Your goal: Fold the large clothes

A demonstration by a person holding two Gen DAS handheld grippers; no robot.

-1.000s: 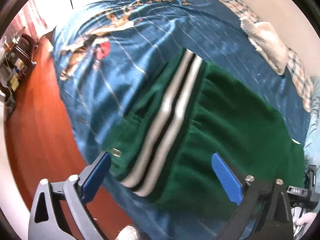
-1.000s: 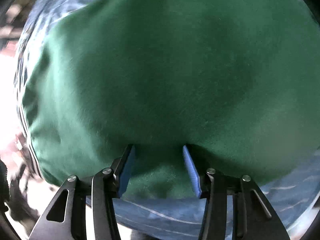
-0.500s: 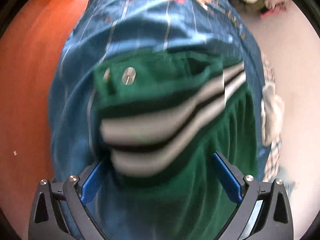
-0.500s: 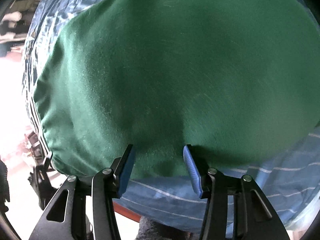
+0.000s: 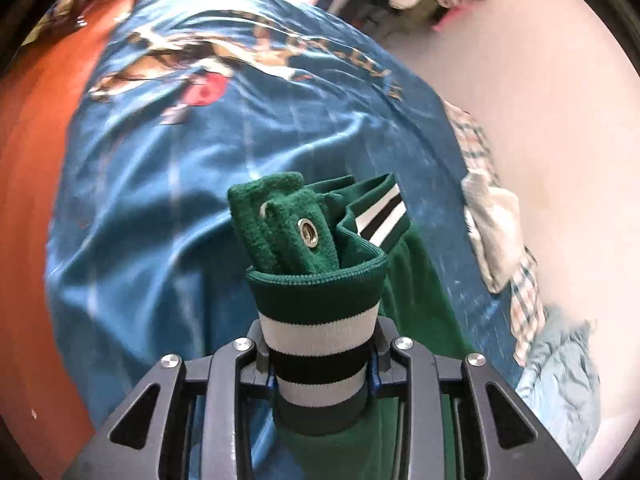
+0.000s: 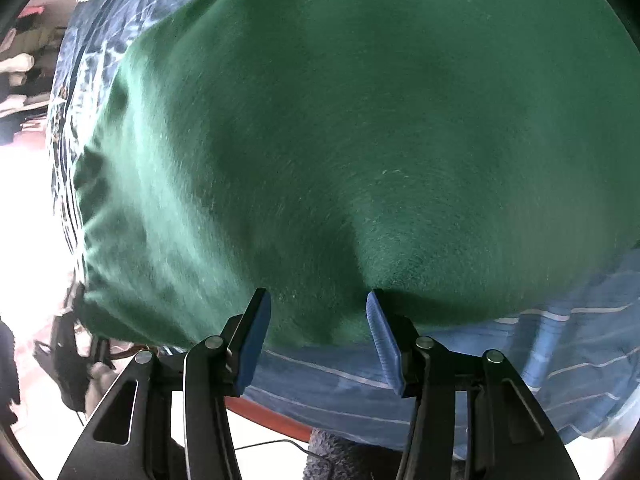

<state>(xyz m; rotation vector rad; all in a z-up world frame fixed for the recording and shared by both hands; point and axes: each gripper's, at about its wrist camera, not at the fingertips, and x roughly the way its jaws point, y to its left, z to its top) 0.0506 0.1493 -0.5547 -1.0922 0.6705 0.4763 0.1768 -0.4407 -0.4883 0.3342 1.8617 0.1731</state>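
my left tongs (image 5: 320,364) are closing on the striped hem of the green jacket (image 5: 316,280), bunched between them. my right tongs (image 6: 318,320) stand apart over its edge on the blue bedspread (image 6: 520,360).

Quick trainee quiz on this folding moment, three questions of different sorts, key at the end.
1. True or false: the left tool has the striped hem between its fingers.
2. The jacket lies on: A a blue bedspread, B a wooden table, C a rug.
3. Fill in: the eyelet on the green tab is made of ____.

Key: 1 true; 2 A; 3 metal.
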